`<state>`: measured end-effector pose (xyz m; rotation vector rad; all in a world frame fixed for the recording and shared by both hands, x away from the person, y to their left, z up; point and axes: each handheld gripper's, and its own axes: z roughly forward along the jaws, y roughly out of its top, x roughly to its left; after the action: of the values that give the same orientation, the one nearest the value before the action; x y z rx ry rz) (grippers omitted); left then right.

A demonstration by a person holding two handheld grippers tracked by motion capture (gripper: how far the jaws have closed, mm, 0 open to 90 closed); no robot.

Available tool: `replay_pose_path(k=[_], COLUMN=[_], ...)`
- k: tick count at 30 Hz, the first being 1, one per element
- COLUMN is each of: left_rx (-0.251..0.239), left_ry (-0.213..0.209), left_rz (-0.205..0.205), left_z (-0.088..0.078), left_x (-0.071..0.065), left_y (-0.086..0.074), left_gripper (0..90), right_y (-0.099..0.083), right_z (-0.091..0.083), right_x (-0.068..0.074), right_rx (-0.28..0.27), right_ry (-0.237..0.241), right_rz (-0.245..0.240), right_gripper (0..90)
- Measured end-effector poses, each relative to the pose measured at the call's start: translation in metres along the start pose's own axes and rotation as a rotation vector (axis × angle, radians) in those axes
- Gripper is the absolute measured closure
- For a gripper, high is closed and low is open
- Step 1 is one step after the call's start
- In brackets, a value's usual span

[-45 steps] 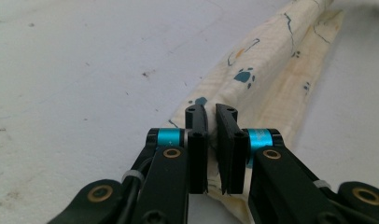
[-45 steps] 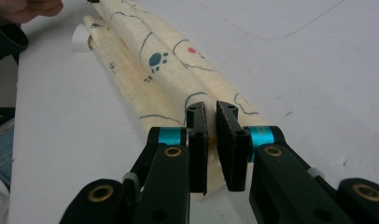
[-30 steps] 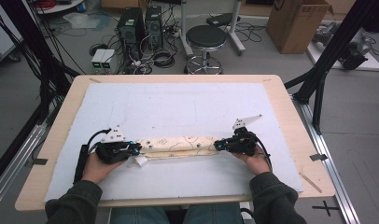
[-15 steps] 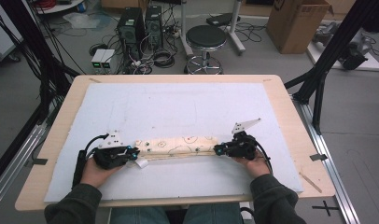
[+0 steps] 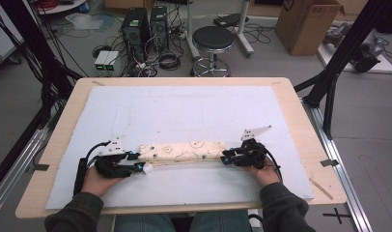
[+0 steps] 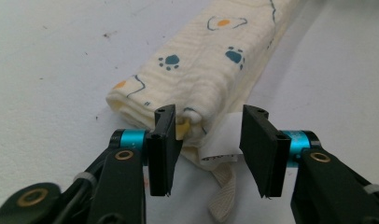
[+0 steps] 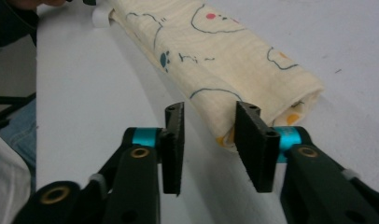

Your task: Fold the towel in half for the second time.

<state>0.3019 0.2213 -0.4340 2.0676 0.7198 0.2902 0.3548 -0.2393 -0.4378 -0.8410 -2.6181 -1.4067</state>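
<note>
A folded cream cloth [image 5: 182, 152], printed with blue paw prints, little outlined shapes and orange and red dots, is lying as a long narrow bundle across the near part of the white-covered surface [image 5: 184, 111], running left to right between the person's two hands.

The left tongs [image 5: 138, 167] are sitting at the cloth's left end. In the left gripper view the jaws are standing apart, having just been opening; the cloth's folded end [image 6: 197, 79] is lying between and just beyond them, one jaw close against a small yellow tag at the fold, the other clear of the fabric. A white label [image 6: 222, 140] is sticking out of that end between the jaws, with dark print on it too small and curled to read, and a woven cream strap [image 6: 225, 196] is trailing below it.

The right tongs [image 5: 226, 158] are resting at the cloth's right end. In the right gripper view their jaws are likewise parted and have just been opening; one jaw is lying beside the rolled end of the cloth [image 7: 234, 60], the other is standing over bare surface, so nothing is being pinched. Near a blue paw on the fabric, a few small printed marks are showing, not clear enough to read as letters.
</note>
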Motion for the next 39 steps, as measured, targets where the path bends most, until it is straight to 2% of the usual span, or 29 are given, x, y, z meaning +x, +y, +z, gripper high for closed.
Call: replay_pose_path(k=[2, 5, 9, 11, 14, 18, 19, 23, 26, 28, 31, 36, 39], left_rx=[-0.015, -0.047, -0.086, -0.107, -0.108, -0.112, -0.108, -0.088, -0.040, -0.017, 0.028, 0.085, 0.099], left_ry=[-0.003, -0.007, 0.003, 0.001, 0.011, 0.019, 0.006, 0.007, 0.009, -0.008, -0.015, -0.027, -0.025], left_rz=[-0.003, -0.007, -0.019, -0.028, -0.027, -0.037, -0.034, -0.030, -0.019, -0.027, -0.014, -0.018, -0.012], left_z=[-0.003, -0.009, -0.018, -0.019, -0.015, -0.004, -0.001, 0.013, 0.025, 0.032, 0.039, 0.044, 0.044], left_x=[0.000, 0.001, 0.003, 0.005, 0.004, 0.003, 0.003, 0.002, 0.003, 0.003, 0.004, 0.005, 0.005], left_y=[0.001, 0.003, 0.007, 0.011, 0.019, 0.028, 0.031, 0.039, 0.041, 0.040, 0.038, 0.031, 0.027], left_gripper=[51.0, 47.1, 43.3, 44.4, 49.7, 57.1, 59.2, 64.2, 65.7, 66.1, 65.9, 63.0, 61.1], right_y=[0.000, 0.000, 0.002, 0.007, 0.018, 0.037, 0.041, 0.056, 0.061, 0.061, 0.059, 0.056, 0.052], right_z=[-0.002, -0.006, -0.015, -0.019, -0.021, -0.013, -0.009, 0.011, 0.027, 0.037, 0.047, 0.053, 0.052], right_x=[0.002, 0.004, 0.009, 0.009, 0.009, 0.008, 0.008, 0.008, 0.008, 0.007, 0.005, 0.003, 0.002], right_rx=[-0.003, -0.025, -0.049, -0.065, -0.082, -0.084, -0.080, -0.055, -0.020, 0.008, 0.058, 0.097, 0.124], right_ry=[0.013, 0.007, -0.007, -0.021, -0.027, -0.045, -0.043, -0.031, -0.019, -0.024, -0.027, -0.023, -0.039], right_rz=[0.014, 0.016, -0.005, -0.019, -0.026, -0.060, -0.070, -0.089, -0.094, -0.108, -0.114, -0.127, -0.149], right_gripper=[59.0, 51.4, 47.6, 48.0, 48.6, 49.1, 49.1, 48.7, 48.3, 47.8, 46.8, 45.8, 45.1])
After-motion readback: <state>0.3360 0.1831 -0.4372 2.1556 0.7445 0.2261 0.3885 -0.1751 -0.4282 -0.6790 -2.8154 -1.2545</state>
